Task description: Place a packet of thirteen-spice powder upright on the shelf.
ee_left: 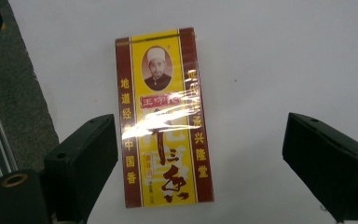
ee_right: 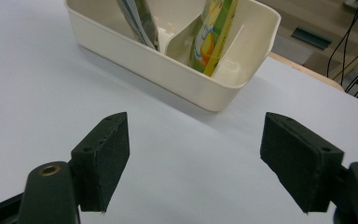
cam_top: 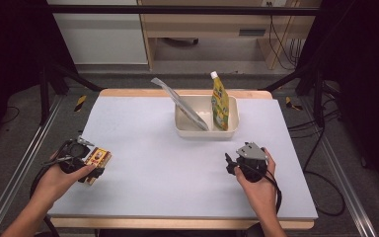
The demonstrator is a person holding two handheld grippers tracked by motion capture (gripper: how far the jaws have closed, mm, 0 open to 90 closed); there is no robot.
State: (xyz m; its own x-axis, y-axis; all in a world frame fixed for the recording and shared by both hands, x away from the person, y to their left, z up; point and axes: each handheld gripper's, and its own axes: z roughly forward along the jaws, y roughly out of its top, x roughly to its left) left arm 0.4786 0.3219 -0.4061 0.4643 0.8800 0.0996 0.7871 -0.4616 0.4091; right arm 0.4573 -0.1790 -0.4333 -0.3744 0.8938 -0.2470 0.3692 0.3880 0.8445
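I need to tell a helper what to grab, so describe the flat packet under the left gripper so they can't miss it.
Start at the pale table top and go to its near left corner, far from the cream bin. There the left gripper hangs open over a flat packet lying on the surface. It is yellow with dark red side bands, a small oval portrait and glossy wrap, unlike the two pouches standing in the bin.

One flat yellow-and-red packet [ee_left: 164,119] lies on one white table [cam_top: 177,173]. One cream bin [cam_top: 229,129] with two compartments holds one silver pouch [cam_top: 185,106] and one yellow-green spouted pouch [cam_top: 219,101]. Two grippers: left gripper [cam_top: 93,170], right gripper [cam_top: 231,163].
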